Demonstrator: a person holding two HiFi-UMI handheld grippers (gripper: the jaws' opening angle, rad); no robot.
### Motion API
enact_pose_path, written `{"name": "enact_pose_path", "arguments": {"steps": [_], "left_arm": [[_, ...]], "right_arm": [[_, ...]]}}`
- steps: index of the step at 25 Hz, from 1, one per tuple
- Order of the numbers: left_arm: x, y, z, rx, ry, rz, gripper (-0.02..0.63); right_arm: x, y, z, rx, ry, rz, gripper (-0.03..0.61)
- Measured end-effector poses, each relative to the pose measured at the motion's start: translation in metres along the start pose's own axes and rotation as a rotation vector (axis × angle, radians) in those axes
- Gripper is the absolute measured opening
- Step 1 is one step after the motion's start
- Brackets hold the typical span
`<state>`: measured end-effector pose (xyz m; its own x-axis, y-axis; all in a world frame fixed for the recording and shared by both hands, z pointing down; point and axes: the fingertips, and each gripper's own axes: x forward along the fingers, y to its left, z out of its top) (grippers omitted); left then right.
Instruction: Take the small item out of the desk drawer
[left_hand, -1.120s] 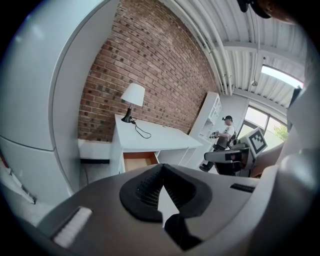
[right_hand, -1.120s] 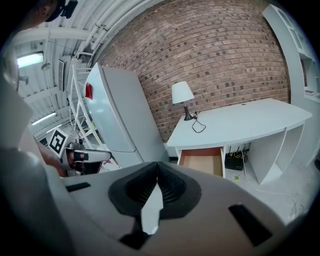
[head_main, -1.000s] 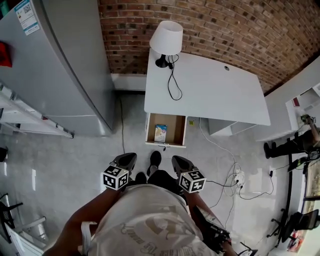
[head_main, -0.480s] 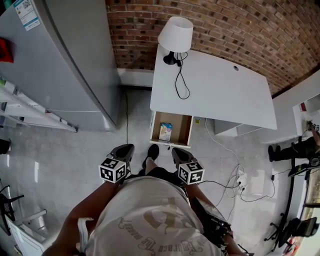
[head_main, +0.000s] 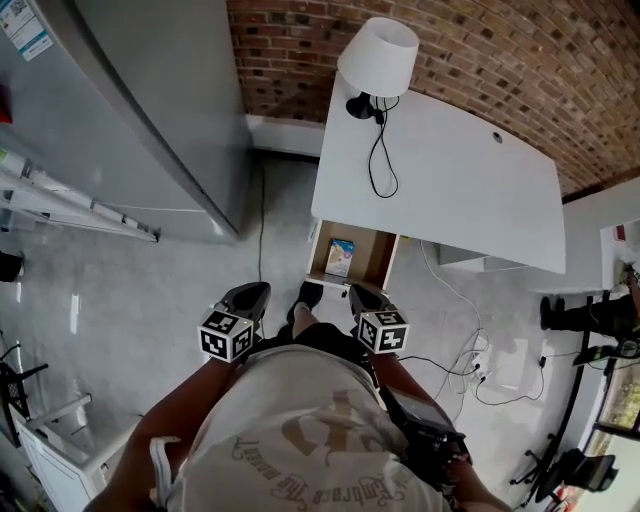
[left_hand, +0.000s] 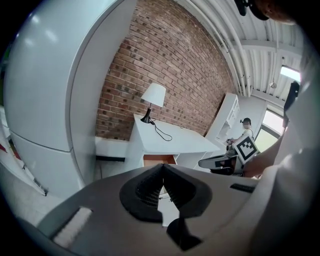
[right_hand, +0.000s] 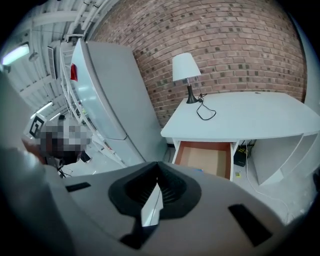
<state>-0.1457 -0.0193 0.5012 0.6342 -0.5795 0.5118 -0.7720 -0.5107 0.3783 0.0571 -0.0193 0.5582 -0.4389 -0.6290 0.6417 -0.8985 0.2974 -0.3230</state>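
The white desk has its wooden drawer pulled open, and a small blue and yellow packet lies inside it. My left gripper and right gripper hover side by side over the floor, short of the drawer's front, both shut and empty. The left gripper view shows closed jaws with the drawer beyond them. From the right gripper view the jaws meet in front of the drawer, and only a blue sliver of the packet shows.
A white lamp with a black cable stands at the desk's back left corner, against the brick wall. A tall grey fridge fills the left. Cables and a power strip lie on the floor at right. A person is at the far right.
The desk and drawer have drawn nearer and shifted right in the head view as I stepped forward. Both grippers stay shut and level.
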Motion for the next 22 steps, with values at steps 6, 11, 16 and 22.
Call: {"name": "enact_pose_path", "arguments": {"steps": [6,11,16,22], "left_arm": [[0.017,0.01,-0.004,-0.024,0.046,0.009,0.006],[0.036,0.012,-0.001,-0.029,0.066,0.001,0.006],[0.053,0.011,-0.001,-0.025,0.087,-0.021,0.006],[0.069,0.015,-0.018,-0.053,0.122,-0.019,0.006]], "right_arm": [[0.031,-0.019,-0.004,0.035,0.05,-0.023,0.006],[0.056,-0.031,-0.009,0.058,0.094,-0.023,0.006],[0.081,-0.04,-0.009,0.062,0.127,-0.011,0.006],[0.108,-0.048,-0.019,0.023,0.18,0.005,0.006]]}}
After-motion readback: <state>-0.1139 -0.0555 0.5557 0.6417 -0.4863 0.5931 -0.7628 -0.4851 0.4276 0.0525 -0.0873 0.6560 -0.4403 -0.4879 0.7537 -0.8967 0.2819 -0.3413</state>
